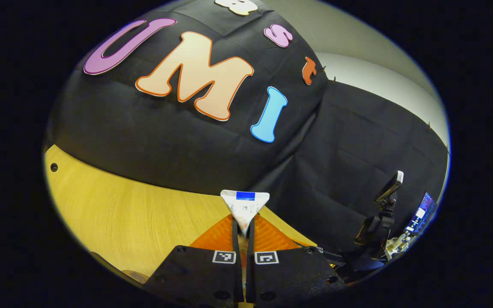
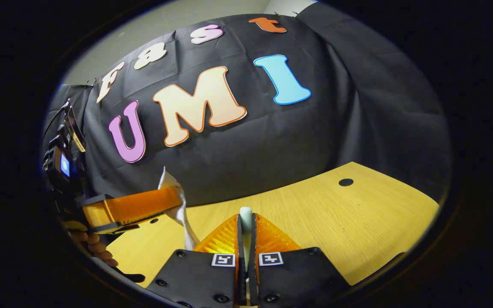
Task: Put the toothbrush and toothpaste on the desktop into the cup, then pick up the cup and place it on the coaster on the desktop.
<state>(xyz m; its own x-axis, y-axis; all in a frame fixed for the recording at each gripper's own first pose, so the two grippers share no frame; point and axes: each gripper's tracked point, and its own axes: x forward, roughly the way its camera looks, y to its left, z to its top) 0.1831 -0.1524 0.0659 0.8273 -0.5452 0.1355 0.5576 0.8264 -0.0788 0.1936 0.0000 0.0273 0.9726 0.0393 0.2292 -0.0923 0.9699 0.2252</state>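
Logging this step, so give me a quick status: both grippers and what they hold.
Left gripper shut on toothpaste, lifted above desk. Right gripper shut on toothbrush, also off desk. Cup and coaster not sighted; nothing in the way.

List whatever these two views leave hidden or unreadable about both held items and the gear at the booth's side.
- Toothpaste: left gripper view, lower body hidden between the left gripper fingers.
- Toothbrush: right gripper view, just a pale tip clears the right gripper; which end it is cannot be told.
- Phone on a stand: left gripper view, at the fisheye edge, too small to make out.
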